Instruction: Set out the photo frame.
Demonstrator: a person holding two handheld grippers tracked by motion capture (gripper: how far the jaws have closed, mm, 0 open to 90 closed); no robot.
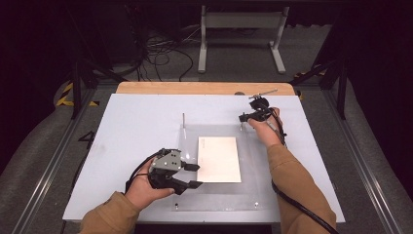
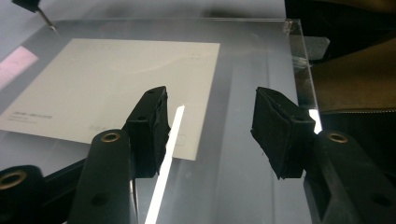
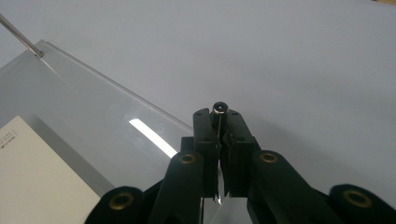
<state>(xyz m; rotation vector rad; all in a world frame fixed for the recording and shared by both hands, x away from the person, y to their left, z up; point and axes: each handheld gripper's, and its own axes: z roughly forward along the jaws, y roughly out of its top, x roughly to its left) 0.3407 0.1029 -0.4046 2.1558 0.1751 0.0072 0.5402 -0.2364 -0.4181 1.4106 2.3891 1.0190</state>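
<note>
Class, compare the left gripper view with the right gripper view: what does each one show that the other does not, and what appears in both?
Left gripper view alone: the left gripper with fingers apart, nothing between them, and the whole white sheet.

Right gripper view alone: the right gripper shut on a thin metal pin at the panel's edge, with bare white table beyond.

Both: the clear acrylic panel, the sheet under it, and another upright pin at a far corner.

Left gripper (image 1: 194, 175): held low at the near left, jaws set apart, nothing pressed between the pads.
Left hand (image 1: 143, 189): wrapped around the gripper body from below.
Right gripper (image 1: 242, 117): held far right, jaws closed together.
Right forearm (image 1: 297, 187): stretched forward.
</note>
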